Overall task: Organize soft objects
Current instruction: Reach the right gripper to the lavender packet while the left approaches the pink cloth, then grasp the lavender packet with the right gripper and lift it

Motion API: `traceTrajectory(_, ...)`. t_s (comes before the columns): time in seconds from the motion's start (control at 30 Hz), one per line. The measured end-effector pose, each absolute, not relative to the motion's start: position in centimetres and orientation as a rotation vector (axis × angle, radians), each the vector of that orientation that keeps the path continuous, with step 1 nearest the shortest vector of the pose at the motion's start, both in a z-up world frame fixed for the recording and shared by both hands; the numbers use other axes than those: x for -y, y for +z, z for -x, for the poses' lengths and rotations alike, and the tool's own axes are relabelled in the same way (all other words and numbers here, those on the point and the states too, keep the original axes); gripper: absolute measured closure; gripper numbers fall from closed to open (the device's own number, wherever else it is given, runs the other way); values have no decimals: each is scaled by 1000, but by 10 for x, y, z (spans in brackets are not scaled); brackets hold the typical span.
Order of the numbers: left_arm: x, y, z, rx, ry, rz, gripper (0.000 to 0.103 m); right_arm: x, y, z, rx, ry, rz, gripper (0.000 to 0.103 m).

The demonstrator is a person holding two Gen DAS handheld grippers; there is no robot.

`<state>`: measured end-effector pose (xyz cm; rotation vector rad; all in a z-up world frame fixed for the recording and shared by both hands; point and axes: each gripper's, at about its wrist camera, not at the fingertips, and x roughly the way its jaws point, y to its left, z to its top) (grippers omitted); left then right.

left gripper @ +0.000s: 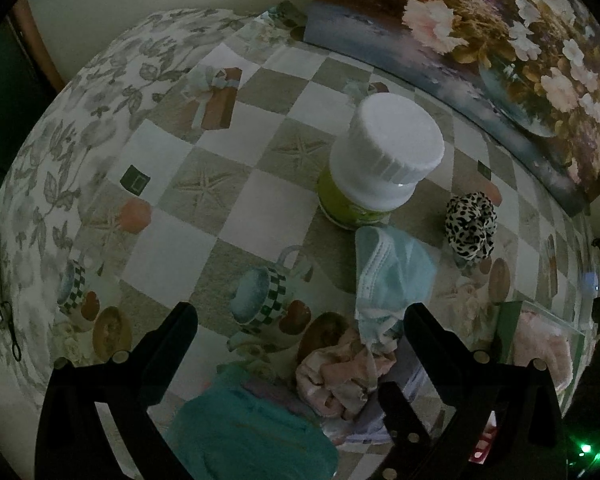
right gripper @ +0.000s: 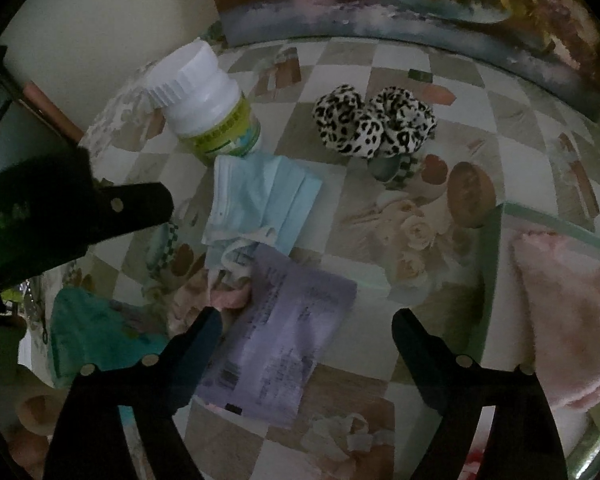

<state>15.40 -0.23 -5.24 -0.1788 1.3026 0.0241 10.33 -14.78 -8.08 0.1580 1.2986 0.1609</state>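
A pale blue face mask [left gripper: 392,272] [right gripper: 260,196] lies crumpled on the patterned tablecloth [left gripper: 236,184]. Its near end rests on a pink cloth [left gripper: 340,376] [right gripper: 228,296]. Beyond it sits a leopard-print scrunchie [left gripper: 472,226] [right gripper: 376,124]. A teal cloth [left gripper: 252,436] [right gripper: 96,332] lies at the near left. My left gripper [left gripper: 300,312] is open above the pink cloth and the mask's near end. My right gripper [right gripper: 308,316] is open, its fingers straddling a lilac packet [right gripper: 288,340] without touching it.
A white-capped bottle with a green label [left gripper: 380,152] [right gripper: 208,108] stands just behind the mask. A clear container [right gripper: 496,280] at the right holds a fluffy pink cloth [right gripper: 572,320] [left gripper: 540,344]. A floral canvas [left gripper: 480,40] leans along the back.
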Motion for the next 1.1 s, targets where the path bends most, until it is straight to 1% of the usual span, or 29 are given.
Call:
traceTrajectory(0.33, 2, -52, -154, -1299, 27, 185, 0, 131, -96, -98, -1328, 153, -103, 15)
traceTrajectory(0.57, 4, -50, -153, -1293, 18, 179, 0, 140, -95, -92, -1323, 119, -89, 25)
traceTrajectory(0.7, 6, -49, -154, -1291, 14, 180, 0, 146, -93, -93, -1317, 99, -86, 34)
traceTrajectory(0.97, 14, -45, -156, -1272, 1, 176, 1, 168, -92, -98, -1303, 75, -106, 45)
traceTrajectory(1.1, 21, -44, -157, -1263, -12, 171, 1, 185, -91, -103, -1300, 69, -140, 46)
